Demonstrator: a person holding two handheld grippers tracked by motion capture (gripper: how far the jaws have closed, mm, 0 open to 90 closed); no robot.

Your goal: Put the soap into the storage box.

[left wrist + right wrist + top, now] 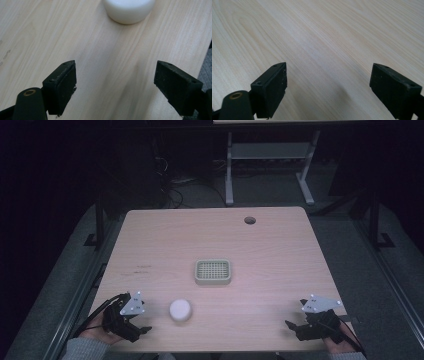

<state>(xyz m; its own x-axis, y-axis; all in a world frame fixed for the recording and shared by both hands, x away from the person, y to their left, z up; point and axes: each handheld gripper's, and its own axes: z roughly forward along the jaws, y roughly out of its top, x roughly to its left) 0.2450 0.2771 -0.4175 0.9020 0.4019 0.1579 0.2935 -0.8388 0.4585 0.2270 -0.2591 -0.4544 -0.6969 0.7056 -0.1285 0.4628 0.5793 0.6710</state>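
A round white puck-like object [180,310] lies on the wooden table [215,235] near its front edge. A pale green rectangular tray with a grid insert [213,271] sits at the table's middle. My left gripper [141,330] rests at the front left, a short way left of the white object, jaws wide apart and empty. In the left gripper view the white object [128,10] lies ahead of the open left gripper [116,85]. My right gripper [292,326] is at the front right, open over bare wood, as the right gripper view [328,86] also shows.
A round cable hole [250,220] lies near the table's far edge. Beyond the table stand a white desk frame [270,165] and cables on a dark floor. A hand and grey sleeve hold each gripper at the table's front edge.
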